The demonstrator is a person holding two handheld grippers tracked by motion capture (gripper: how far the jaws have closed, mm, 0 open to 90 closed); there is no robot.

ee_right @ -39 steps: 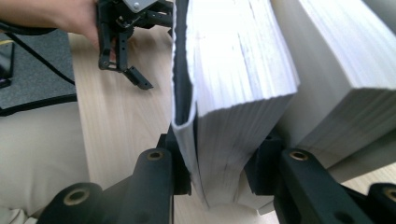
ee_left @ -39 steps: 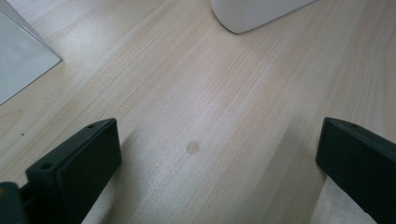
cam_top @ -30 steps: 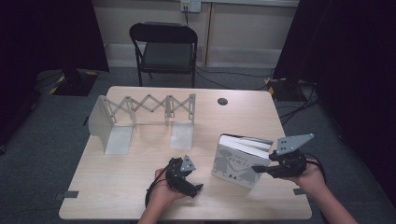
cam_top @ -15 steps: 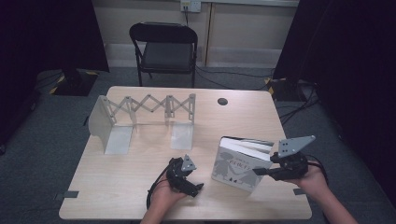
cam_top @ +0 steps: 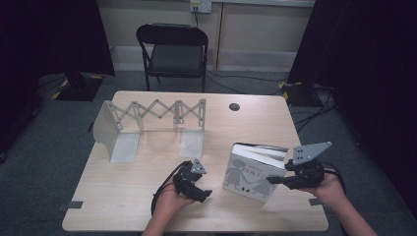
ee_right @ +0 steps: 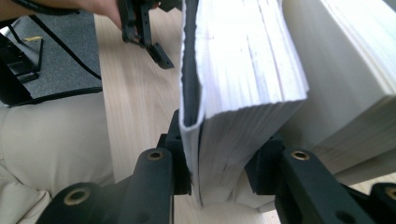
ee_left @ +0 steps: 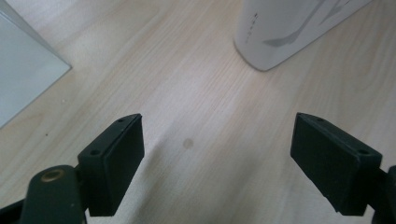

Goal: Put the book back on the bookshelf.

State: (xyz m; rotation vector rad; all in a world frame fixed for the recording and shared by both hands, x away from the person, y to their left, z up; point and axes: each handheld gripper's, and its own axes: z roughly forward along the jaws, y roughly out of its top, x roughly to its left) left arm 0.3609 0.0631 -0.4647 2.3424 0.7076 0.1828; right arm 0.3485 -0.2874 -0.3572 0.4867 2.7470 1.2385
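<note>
A: What is shown at the left of the bench (cam_top: 123, 196)?

B: An expanding book rack (cam_top: 147, 125) is seen standing at the far left, its end plates upright and nothing placed between them. Just in front of it, toward the middle, the left tongs (cam_top: 200, 192) are held low over the bare wood. In the left gripper view the jaws are seen spread wide with nothing between them, and a white corner of the book (ee_left: 285, 32) is seen beyond.

A: And at the right?

B: The book (cam_top: 253, 172) is held tilted on the bench, right of centre and well apart from the rack, one lower edge apparently resting on the wood. The right tongs (cam_top: 275, 179) are clamped on it; in the right gripper view the cover and part of the page block (ee_right: 233, 93) are pinched between the jaws, while the remaining pages hang free beside them.

A: What could go wrong?

B: Only part of the thickness is gripped, so the book may fall open or slip when lifted. A page or the cover could be creased by the pinch. The rack could be knocked if the tilted book is swung in carelessly.
</note>
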